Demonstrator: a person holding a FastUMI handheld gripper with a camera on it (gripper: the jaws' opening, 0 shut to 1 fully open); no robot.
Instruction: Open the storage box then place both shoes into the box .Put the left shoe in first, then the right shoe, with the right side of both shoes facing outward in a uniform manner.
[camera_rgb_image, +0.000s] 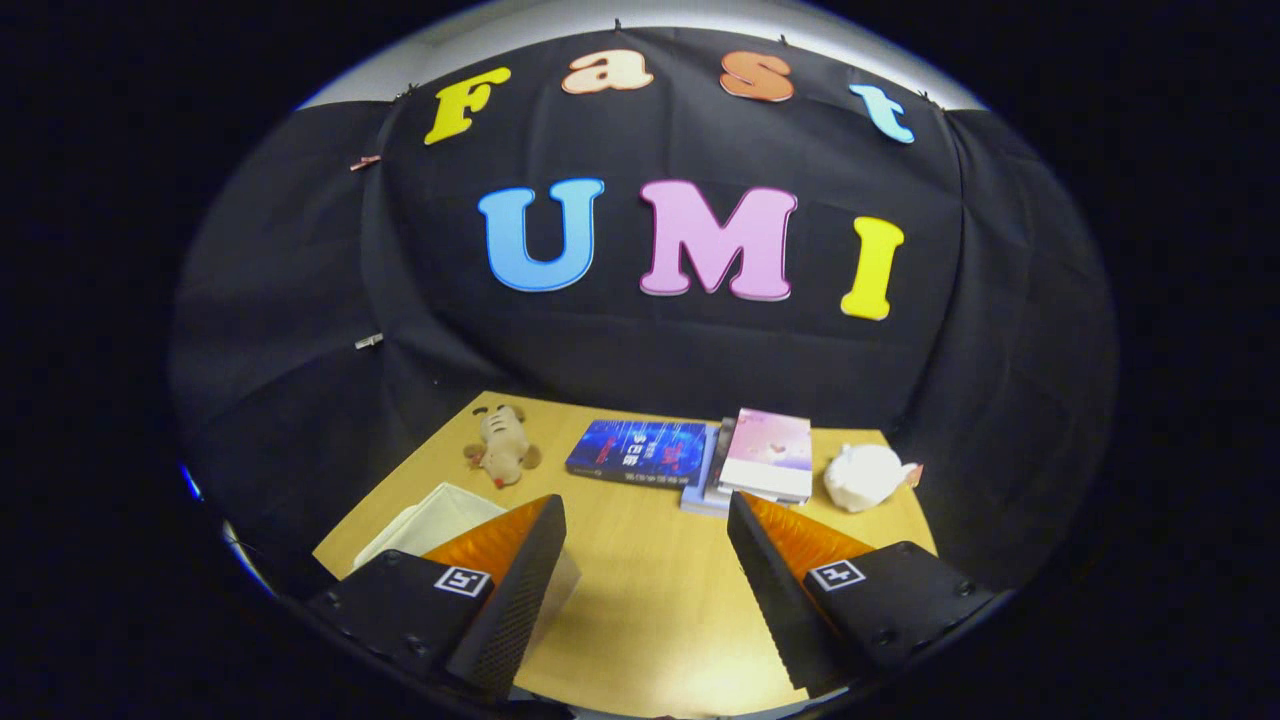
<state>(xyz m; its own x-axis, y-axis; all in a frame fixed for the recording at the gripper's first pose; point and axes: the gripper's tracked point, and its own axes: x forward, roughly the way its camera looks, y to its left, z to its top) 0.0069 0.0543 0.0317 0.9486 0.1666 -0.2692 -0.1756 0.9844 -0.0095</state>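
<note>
My gripper (645, 515) hangs above a light wooden table (640, 570), open, with only bare tabletop between its fingers. A white storage box (435, 515) lies on the table partly behind and under the left finger (510, 570); only its near corner and top face show, so I cannot tell whether it is open or closed.
Along the table's far edge lie a small beige plush toy (503, 445), a dark blue book (637, 452), a stack of books with a pink cover on top (765, 457) and a white plush toy (865, 476). Black cloth walls close the booth behind and at both sides.
</note>
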